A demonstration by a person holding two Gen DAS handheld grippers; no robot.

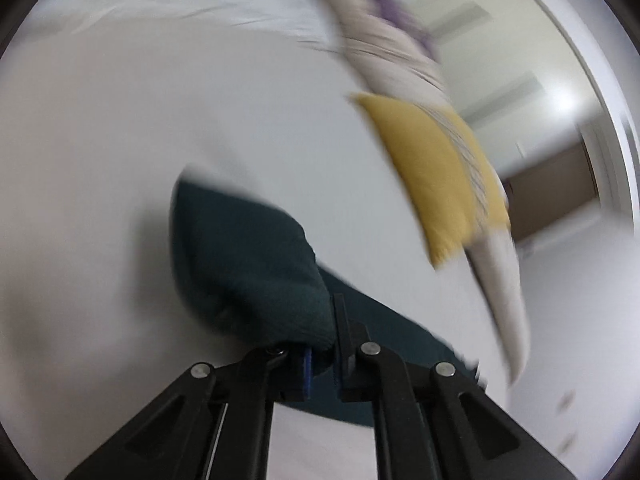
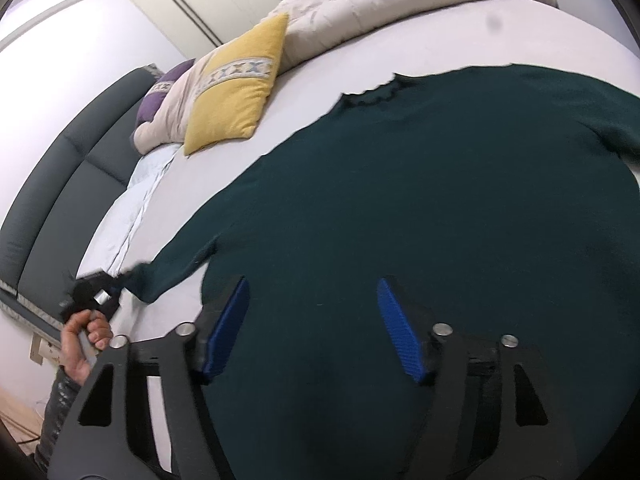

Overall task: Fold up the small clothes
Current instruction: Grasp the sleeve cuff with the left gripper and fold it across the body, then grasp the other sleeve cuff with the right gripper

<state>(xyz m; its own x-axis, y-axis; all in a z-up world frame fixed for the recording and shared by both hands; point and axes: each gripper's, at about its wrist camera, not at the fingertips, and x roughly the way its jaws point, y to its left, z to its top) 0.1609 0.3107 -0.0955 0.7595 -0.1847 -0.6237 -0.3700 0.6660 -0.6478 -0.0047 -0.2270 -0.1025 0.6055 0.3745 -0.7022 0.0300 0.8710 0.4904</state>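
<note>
Two grippers are working on a dark green sweater [image 2: 420, 208] that is lying spread flat on the white bed sheet [image 2: 320, 64]. The left gripper [image 1: 320, 344] is pinching the sleeve cuff [image 1: 256, 272] tightly between its nearly closed fingers, out at nine o'clock from the sweater's body in the right wrist view. The right gripper [image 2: 314, 328] is hovering over the body with its blue pads [image 2: 396, 328] spread wide, gripping nothing. A yellow pillow [image 2: 236, 92] is leaning at eleven o'clock beside the beige duvet [image 2: 360, 12].
</note>
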